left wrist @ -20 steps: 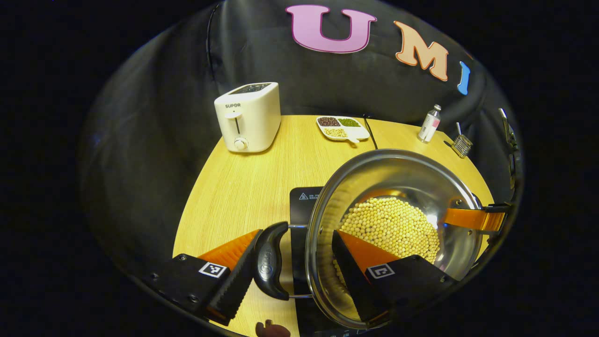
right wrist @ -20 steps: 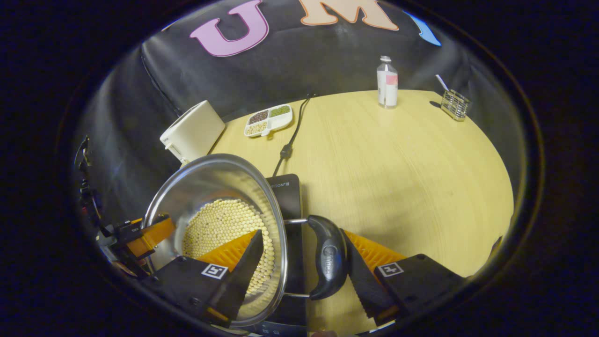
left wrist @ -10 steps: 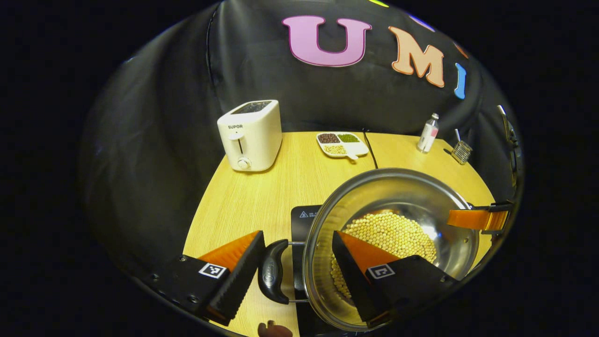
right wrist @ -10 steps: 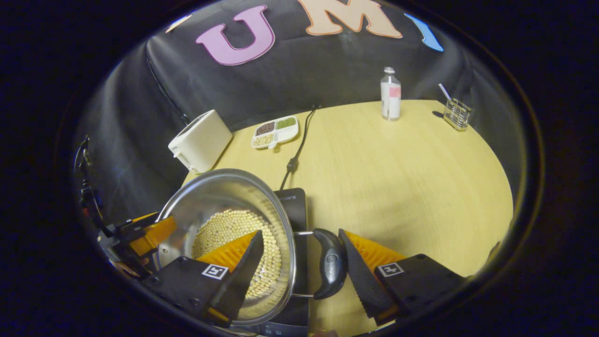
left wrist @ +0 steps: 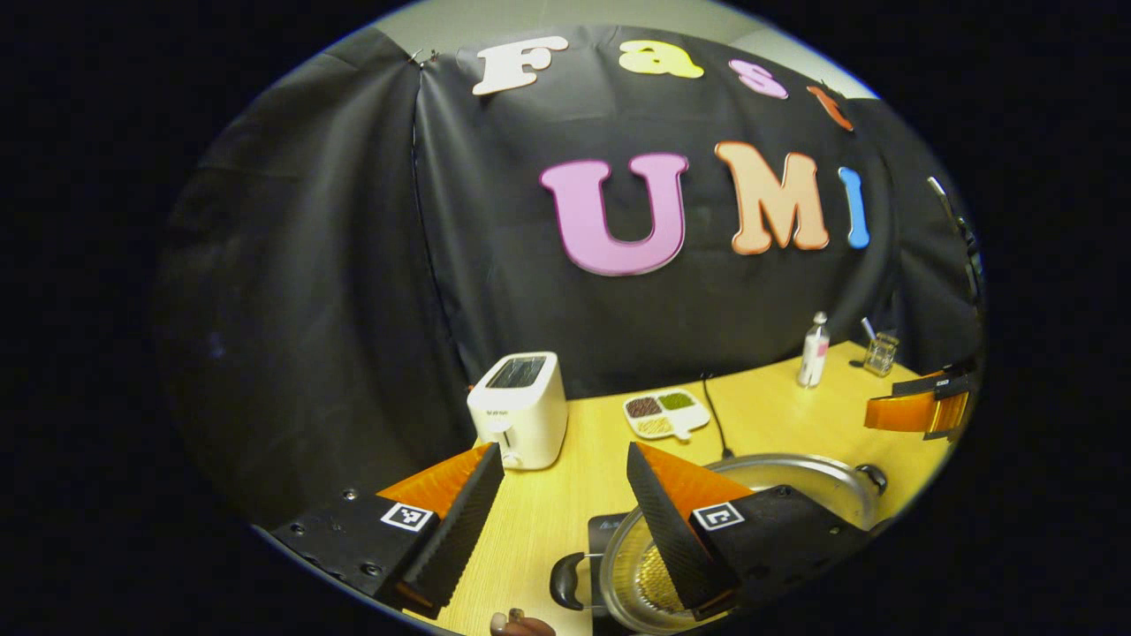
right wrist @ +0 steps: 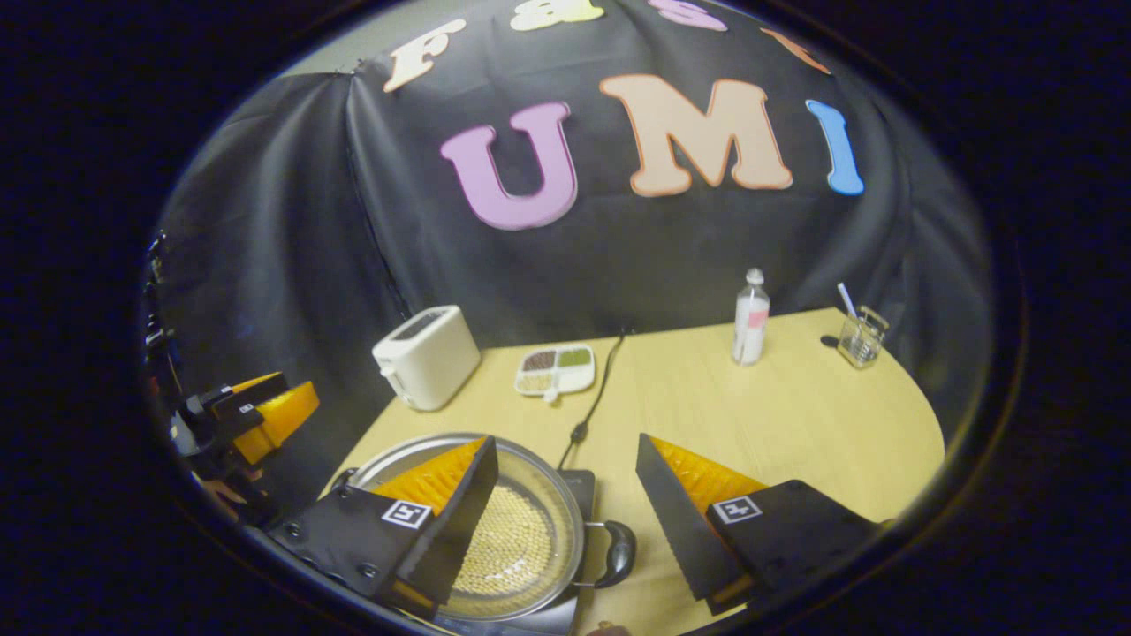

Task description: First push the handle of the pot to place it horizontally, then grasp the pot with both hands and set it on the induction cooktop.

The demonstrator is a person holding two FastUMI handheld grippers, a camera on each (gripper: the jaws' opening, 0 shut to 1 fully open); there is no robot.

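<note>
- In the left gripper view we see the left gripper with jaws spread wide, nothing between them, raised above the worktop.
- In the right gripper view the right gripper likewise has its jaws apart and empty.
- Below both, the steel pot holding pale beans sits on the black induction cooktop; its dark side handles lie level, one to each side.
- We see the other gripper at the right edge of the left gripper view and at the left edge of the right gripper view.
- Farther back on the worktop stand a white toaster, a divided dish of beans, a power cord, a small bottle and a wire holder.
</note>
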